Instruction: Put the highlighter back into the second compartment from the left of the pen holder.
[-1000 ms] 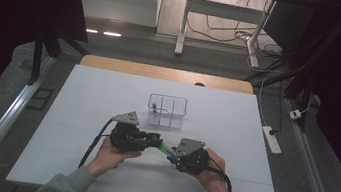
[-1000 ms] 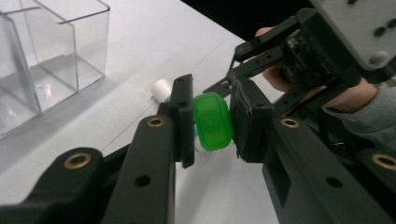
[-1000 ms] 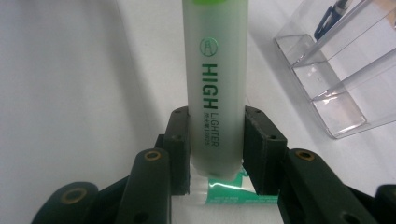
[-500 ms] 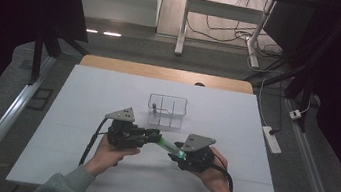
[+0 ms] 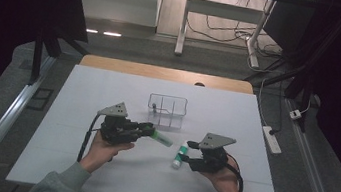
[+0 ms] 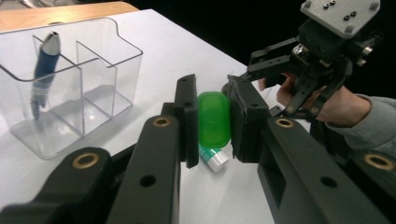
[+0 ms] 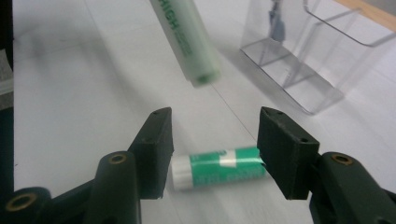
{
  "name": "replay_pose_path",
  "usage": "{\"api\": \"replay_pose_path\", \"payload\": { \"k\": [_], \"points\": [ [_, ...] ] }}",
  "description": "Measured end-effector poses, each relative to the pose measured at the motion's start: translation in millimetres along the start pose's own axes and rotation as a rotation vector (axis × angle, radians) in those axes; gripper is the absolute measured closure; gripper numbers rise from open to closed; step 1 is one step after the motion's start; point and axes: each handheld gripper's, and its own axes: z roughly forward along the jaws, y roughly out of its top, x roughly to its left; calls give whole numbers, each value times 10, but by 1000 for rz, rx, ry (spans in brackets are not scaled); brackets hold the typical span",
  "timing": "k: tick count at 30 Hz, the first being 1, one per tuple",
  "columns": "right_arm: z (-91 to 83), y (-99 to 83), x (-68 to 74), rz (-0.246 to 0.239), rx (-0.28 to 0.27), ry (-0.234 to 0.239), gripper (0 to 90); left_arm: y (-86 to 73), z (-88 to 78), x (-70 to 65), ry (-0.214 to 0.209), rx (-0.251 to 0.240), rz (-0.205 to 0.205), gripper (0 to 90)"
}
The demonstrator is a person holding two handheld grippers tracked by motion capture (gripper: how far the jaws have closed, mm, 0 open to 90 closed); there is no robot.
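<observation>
A white table [image 5: 107, 97] stands in a dark room with cables on the floor behind. The left gripper [image 5: 145, 132] pinches a green highlighter [image 5: 162, 139] marked "HIGH"; its cap [image 5: 179, 156] lies between the right gripper [image 5: 188, 161]'s spread, just-opening jaws, near a clear organizer [image 5: 167, 109].

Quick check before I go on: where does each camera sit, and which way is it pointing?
High view: above the near edge, looking forward and down on the table; both forearms, left gripper, right gripper.
Left gripper view: along its jaws clamping the green marker, toward the clear box.
Right gripper view: along open jaws over the glue stick.
All share the box.
</observation>
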Motion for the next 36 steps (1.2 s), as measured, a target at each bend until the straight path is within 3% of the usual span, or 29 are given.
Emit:
{"api": "replay_pose_path", "payload": {
  "k": [12, 19, 27, 36],
  "points": [
    [-320, -300, -133, 72, 12, -90, 429, 48, -103, 11, 21, -29, 1, 740],
    [-388, -417, -164, 101, 22, -107, 420, 135, -163, 9, 31, -38, 11, 740],
    [-411, -436, -181, 102, 30, -129, 417, 356, -150, 51, 56, -21, 29, 740],
    [-479, -475, -217, 106, 20, -148, 417, 739, -163, 118, 89, -22, 43, 740]
  ]
}}
